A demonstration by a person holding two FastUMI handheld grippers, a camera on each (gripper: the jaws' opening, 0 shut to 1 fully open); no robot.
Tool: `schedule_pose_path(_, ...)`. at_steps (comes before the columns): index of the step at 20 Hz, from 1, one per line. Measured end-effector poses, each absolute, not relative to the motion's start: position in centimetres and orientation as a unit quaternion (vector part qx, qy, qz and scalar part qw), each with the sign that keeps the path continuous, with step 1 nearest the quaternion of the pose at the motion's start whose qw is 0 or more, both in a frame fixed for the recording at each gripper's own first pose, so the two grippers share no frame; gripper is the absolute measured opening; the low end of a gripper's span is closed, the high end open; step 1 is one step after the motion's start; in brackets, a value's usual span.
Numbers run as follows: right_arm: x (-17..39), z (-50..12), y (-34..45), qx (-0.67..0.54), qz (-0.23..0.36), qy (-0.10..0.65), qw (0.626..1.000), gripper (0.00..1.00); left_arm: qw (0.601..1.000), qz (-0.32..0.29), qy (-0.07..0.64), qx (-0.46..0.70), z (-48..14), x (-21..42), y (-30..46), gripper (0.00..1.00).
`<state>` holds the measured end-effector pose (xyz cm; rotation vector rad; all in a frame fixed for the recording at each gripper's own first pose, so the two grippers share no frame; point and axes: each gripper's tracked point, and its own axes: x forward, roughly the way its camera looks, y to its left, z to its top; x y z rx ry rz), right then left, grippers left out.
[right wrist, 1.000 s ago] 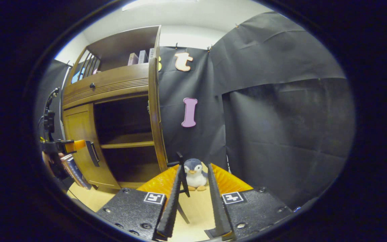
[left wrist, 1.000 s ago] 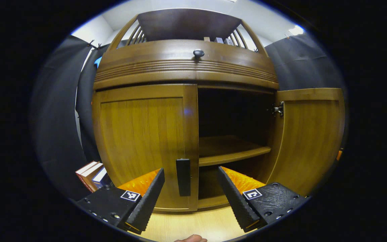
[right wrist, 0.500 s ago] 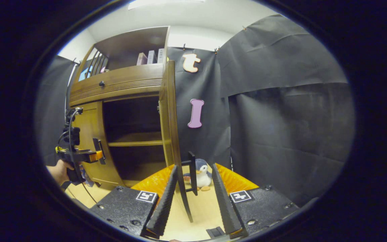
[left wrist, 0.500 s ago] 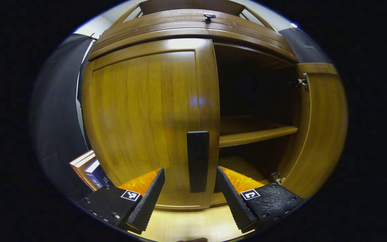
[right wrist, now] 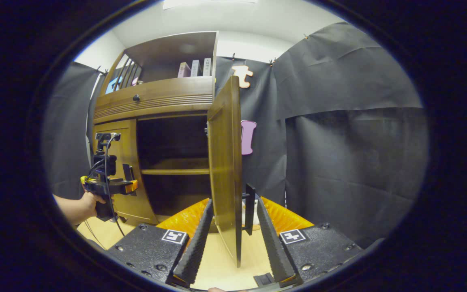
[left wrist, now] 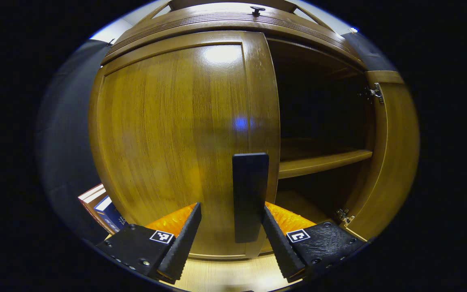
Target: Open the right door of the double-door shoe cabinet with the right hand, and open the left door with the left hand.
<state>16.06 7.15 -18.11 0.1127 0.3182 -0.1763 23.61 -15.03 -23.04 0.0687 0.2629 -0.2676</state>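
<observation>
- The left gripper (left wrist: 230, 243) was held spread wide just in front of the shoe cabinet (left wrist: 233, 24), with the dark handle (left wrist: 250, 196) of the left door (left wrist: 176, 134) standing between its fingers (left wrist: 181, 247); neither finger was seen pressing on that handle.
- The left door was seen flat against the cabinet front (not yet swung out).
- Some books (left wrist: 103, 205) were seen leaning low at the cabinet's left side.
- Deeper inside the cabinet, a shelf (left wrist: 322, 160) was seen across the dark interior, and the right door (left wrist: 391, 162) was swung out on its hinge (left wrist: 375, 92).
- The right gripper (right wrist: 233, 251) was held released, its fingers apart, with the right door's free edge (right wrist: 227, 170) and the door's handle (right wrist: 250, 209) lying between them; contact could not be told.
- Left of that door, the other gripper (right wrist: 110, 184) was seen close to the cabinet's left door, held by a hand (right wrist: 89, 200).
- Small boxes (right wrist: 195, 68) were seen on the cabinet's top shelf.
</observation>
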Motion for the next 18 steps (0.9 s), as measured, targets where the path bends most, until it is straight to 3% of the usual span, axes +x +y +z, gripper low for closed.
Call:
schedule_pose_path(2,16.2,-18.0,7.2,0.056,-0.086,0.155,0.983,0.7,0.981,-0.141,0.131,0.034,-23.0,23.7,-15.5,0.82)
schedule_pose_path(3,16.3,-18.0,7.3,0.055,-0.086,0.154,0.983,0.7,0.981,-0.143,0.128,0.038,-22.8,23.8,-15.8,0.72)
schedule_pose_path(4,16.3,-18.0,7.2,0.056,-0.086,0.153,0.983,0.7,0.981,-0.146,0.123,0.042,-22.8,24.0,-15.8,0.77)
schedule_pose_path(5,16.3,-17.9,7.3,0.057,-0.085,0.153,0.983,0.7,0.98,-0.152,0.12,0.044,-22.8,23.9,-15.9,0.65)
schedule_pose_path(9,16.3,-18.4,7.4,0.047,-0.079,0.164,0.982,0.7,0.978,-0.167,0.119,0.046,-22.8,23.8,-16.4,0.74)
schedule_pose_path(10,16.1,-18.3,7.3,0.043,-0.078,0.165,0.982,0.71,0.977,-0.17,0.118,0.049,-22.8,23.9,-16.6,0.53)
schedule_pose_path(14,16.2,-18.4,7.5,0.034,-0.068,0.167,0.983,0.7,0.974,-0.186,0.116,0.052,-22.7,23.4,-17.3,0.43)
schedule_pose_path(15,16.4,-18.5,7.6,0.032,-0.068,0.168,0.983,0.7,0.974,-0.189,0.116,0.051,-22.7,23.5,-17.4,0.35)
schedule_pose_path(16,16.4,-18.6,7.7,0.033,-0.067,0.169,0.983,0.7,0.973,-0.192,0.117,0.05,-22.7,23.5,-17.4,0.35)
schedule_pose_path(17,16.3,-18.7,7.7,0.033,-0.066,0.171,0.983,0.7,0.973,-0.195,0.116,0.047,-22.8,23.7,-17.5,0.42)
schedule_pose_path(18,16.3,-18.6,7.7,0.033,-0.065,0.171,0.983,0.7,0.973,-0.194,0.117,0.047,-22.7,23.3,-17.4,0.28)
